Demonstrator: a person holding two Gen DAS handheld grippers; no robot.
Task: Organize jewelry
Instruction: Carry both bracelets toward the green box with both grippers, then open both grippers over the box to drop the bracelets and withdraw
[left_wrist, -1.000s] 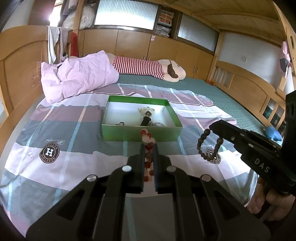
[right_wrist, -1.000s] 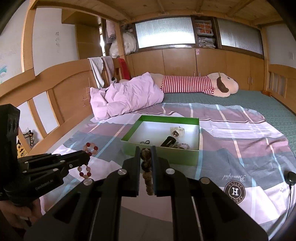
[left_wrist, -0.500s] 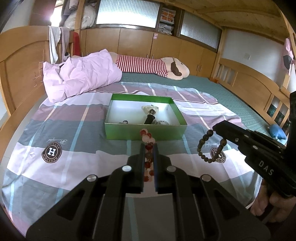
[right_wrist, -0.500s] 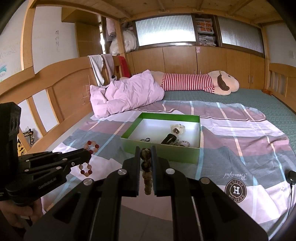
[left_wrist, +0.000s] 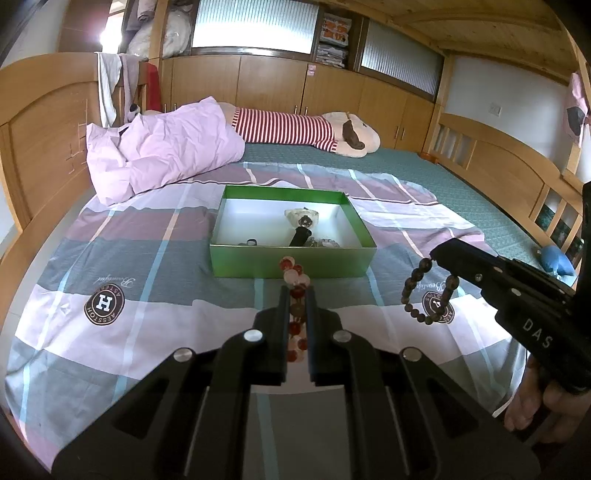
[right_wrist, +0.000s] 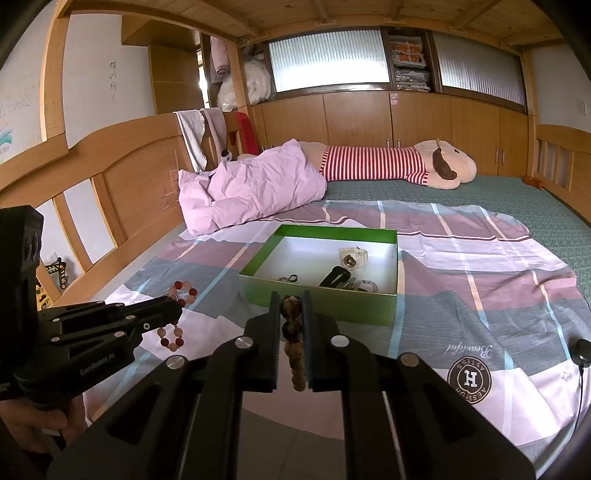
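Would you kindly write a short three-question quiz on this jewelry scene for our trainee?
1. True or false: the green box is empty.
2. Which tongs hold the red and white bead bracelet: A left, B right?
3. Fill in: the right tongs are shut on the ____ bead bracelet.

Key: 1 false, a cream watch and other pieces lie inside; 2 A, the left tongs; 3 dark brown.

The green box (left_wrist: 293, 260) looks slightly farther (barely).

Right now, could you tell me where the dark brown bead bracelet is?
The dark brown bead bracelet hangs pinched in the right gripper, above the bedsheet, just short of the green box.
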